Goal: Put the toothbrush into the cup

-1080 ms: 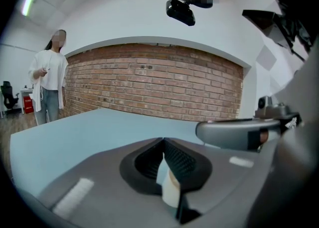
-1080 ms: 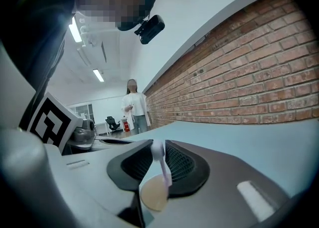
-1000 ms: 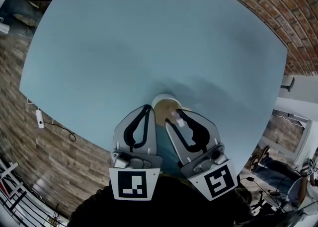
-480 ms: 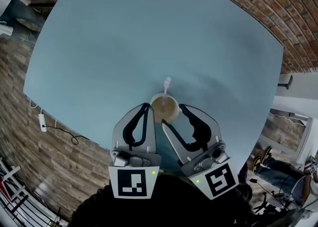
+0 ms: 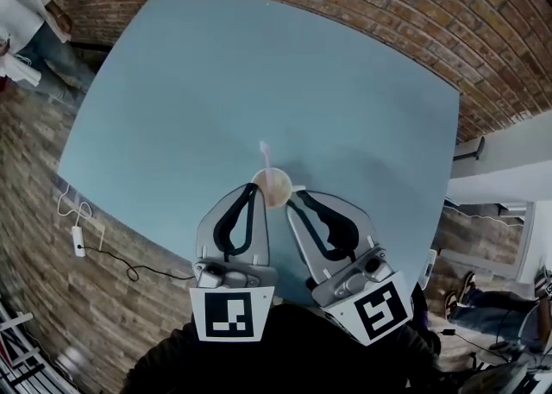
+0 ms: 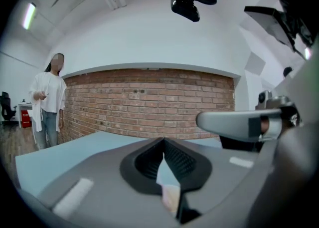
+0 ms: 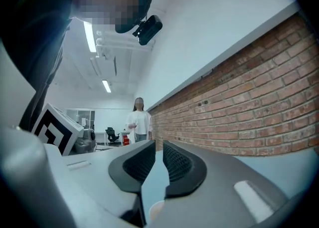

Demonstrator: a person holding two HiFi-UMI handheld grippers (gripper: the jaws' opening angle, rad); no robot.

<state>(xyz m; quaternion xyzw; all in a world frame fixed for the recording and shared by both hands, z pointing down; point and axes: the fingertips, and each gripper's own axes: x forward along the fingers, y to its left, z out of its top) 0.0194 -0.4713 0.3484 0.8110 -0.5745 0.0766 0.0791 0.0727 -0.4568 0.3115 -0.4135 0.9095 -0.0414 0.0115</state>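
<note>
Looks level along the right gripper (image 7: 159, 143), jaws just closed down to a narrow slit, nothing between the ribbed black pads (image 7: 180, 167). Through the slit, shows blue table (image 7: 155, 182) and, at the bottom edge, the pale rim of a cup (image 7: 155, 211). Beyond, takes in a brick wall (image 7: 249, 107) on the right, a person (image 7: 138, 122) in a white top standing far off, and ceiling strip lights (image 7: 90, 35).

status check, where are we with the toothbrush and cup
Left gripper jaws shut, empty. Right gripper jaws just closing, narrow gap, nothing between. Toothbrush standing in cup. Nothing in the way.
</note>
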